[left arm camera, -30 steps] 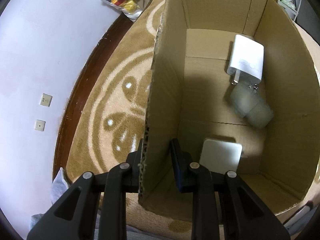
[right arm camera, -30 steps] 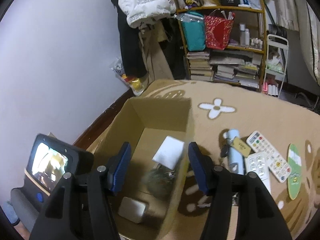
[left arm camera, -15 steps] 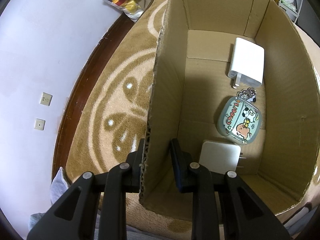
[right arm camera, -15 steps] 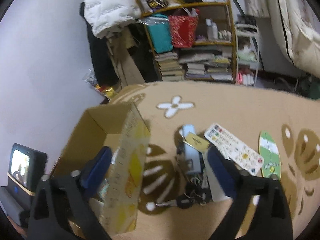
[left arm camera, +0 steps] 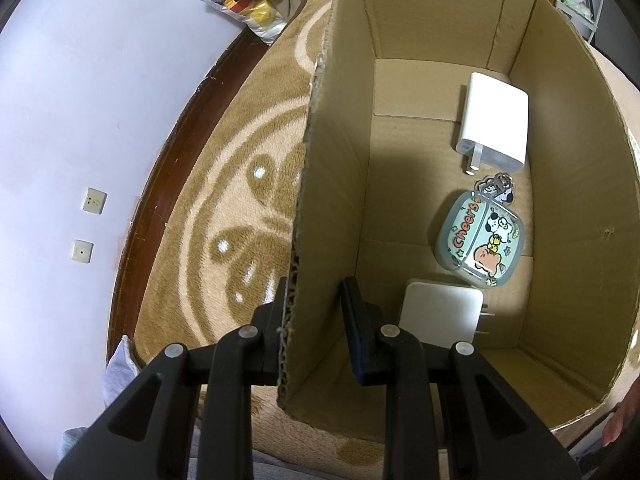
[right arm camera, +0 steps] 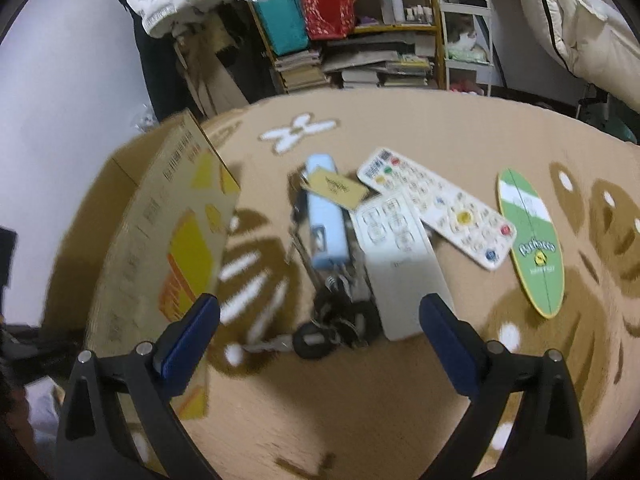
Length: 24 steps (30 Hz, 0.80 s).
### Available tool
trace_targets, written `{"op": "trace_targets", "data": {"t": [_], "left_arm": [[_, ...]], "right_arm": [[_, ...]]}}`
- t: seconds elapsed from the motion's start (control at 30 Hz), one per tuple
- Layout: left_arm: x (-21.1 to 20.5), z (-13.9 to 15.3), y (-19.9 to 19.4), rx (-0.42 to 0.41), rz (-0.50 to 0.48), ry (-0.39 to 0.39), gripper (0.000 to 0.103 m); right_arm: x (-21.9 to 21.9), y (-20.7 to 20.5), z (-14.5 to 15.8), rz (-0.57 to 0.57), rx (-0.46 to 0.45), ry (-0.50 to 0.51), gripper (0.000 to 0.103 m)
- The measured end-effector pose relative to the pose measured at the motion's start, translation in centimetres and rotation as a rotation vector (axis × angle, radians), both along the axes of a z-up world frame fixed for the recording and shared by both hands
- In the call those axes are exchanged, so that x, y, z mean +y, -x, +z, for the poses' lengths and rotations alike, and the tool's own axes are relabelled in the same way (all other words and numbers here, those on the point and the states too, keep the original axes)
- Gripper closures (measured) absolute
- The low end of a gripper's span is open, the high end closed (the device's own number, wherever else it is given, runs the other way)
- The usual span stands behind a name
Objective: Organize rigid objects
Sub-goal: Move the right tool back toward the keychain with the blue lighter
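Carpet (right arm camera: 400,380), tan with darker brown leaf shapes and white dashes, fills the near floor in both views; the left gripper (left arm camera: 312,312) is closed on the near wall of a cardboard box (left arm camera: 332,200), one finger outside and one inside; the right gripper (right arm camera: 320,320) hangs wide open above the carpet, holding nothing. Inside the box a square pale charger (left arm camera: 440,312) lies nearest, then a translucent cartoon keychain (left arm camera: 480,244) printed "Cheers", then a white plug adapter (left arm camera: 494,122) at the far end, its prongs pointing towards the keychain. On the carpet to the right of the box, a bunch of dark keys (right arm camera: 332,328) lies nearest the open fingers; beyond it a pale blue oblong device (right arm camera: 326,216) with a tan tag, a white remote (right arm camera: 400,264), a second remote with coloured buttons (right arm camera: 436,208), and a green oval board (right arm camera: 530,240) off to the right. Farther off, a dark wooden skirting meets a white wall (left arm camera: 80,100) with two sockets; cluttered shelves (right arm camera: 348,20) of books and bags stand at the back.
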<state>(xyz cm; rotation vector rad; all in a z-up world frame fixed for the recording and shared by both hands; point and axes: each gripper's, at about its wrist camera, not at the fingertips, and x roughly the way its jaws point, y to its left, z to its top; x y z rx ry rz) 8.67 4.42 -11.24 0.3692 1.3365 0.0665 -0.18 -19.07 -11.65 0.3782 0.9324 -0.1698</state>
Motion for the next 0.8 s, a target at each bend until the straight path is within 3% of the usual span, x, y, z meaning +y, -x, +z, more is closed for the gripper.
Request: {"op": "trace_targets", "data": {"t": [0.2, 0.43, 0.67, 0.8], "left_arm": [[-0.1, -0.1, 0.0, -0.001, -0.002, -0.005, 0.079], [-0.2, 0.0, 0.0, -0.001, -0.001, -0.004, 0.079], [-0.3, 0.0, 0.0, -0.001, -0.002, -0.005, 0.079], [-0.3, 0.0, 0.0, -0.001, -0.002, -0.005, 0.079]], "right_arm": [[0.3, 0.8, -1.4, 0.019, 0.037, 0.026, 0.000], [0.4, 0.7, -1.8, 0.034, 0.031, 0.011, 0.031], [0.1, -0.3, -2.6, 0.029, 0.038, -0.025, 0.036], [0.3, -1.2, -2.7, 0.035, 0.044, 0.008, 0.036]]}}
